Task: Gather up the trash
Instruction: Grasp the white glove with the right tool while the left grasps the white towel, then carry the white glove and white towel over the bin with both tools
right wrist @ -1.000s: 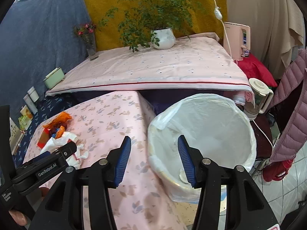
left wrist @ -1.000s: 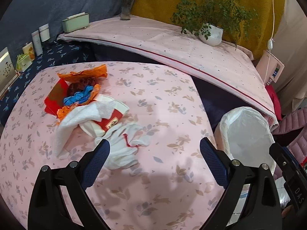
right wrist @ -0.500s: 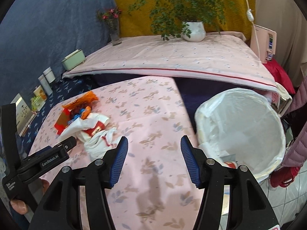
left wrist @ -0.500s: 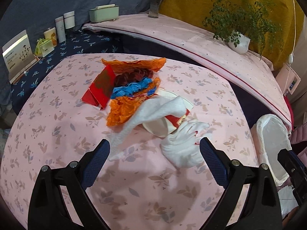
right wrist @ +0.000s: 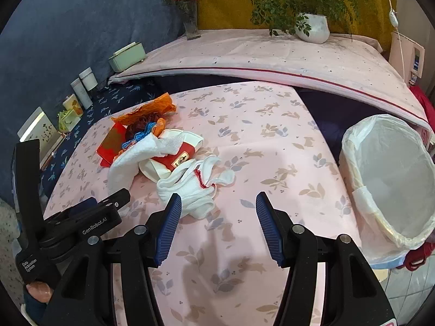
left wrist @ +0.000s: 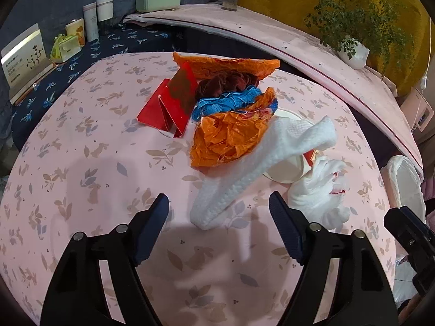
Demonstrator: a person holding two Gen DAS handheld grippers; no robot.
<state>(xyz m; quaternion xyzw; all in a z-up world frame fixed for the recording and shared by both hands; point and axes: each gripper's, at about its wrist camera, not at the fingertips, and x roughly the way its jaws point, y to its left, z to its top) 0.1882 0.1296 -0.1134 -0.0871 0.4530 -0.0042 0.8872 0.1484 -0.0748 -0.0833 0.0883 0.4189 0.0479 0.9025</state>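
Observation:
A trash pile lies on the pink floral table [left wrist: 81,179]: orange wrapper [left wrist: 228,135], red folded card [left wrist: 171,106], blue tape [left wrist: 225,102], a long white paper towel [left wrist: 258,163], a white cup with a red band [right wrist: 174,160] and crumpled white gloves [left wrist: 320,195] [right wrist: 195,187]. My left gripper [left wrist: 218,214] is open and empty, just short of the towel's near end. My right gripper [right wrist: 216,209] is open and empty, just in front of the gloves. A white-lined trash bin [right wrist: 391,174] stands off the table's right edge.
A raised pink-covered shelf [right wrist: 272,54] behind holds a potted plant [right wrist: 312,27], a flower vase [right wrist: 190,24] and a green box [right wrist: 126,55]. Jars and boxes [left wrist: 92,24] stand on the dark blue cloth at the left.
Both grippers have swung left from the bin toward the trash pile and come closer to it. The bin has shifted to the right edge of both views. Jaws stay open.

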